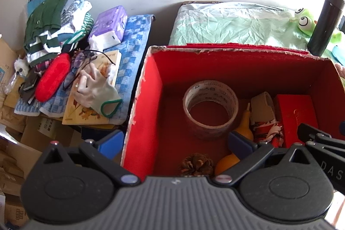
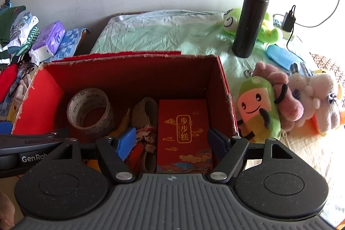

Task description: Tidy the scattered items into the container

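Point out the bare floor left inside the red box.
Free: the red box floor left of the tape roll, down to the pine cone. Crowded: the right half, where the red gift box and patterned cloth bundle sit.

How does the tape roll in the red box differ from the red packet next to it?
The tape roll is a pale, printed ring with an open centre; the red packet is a flat rectangle with gold characters. The tape roll sits at the box's left, the red packet at its right. Both lie inside the box, untouched by either claw.
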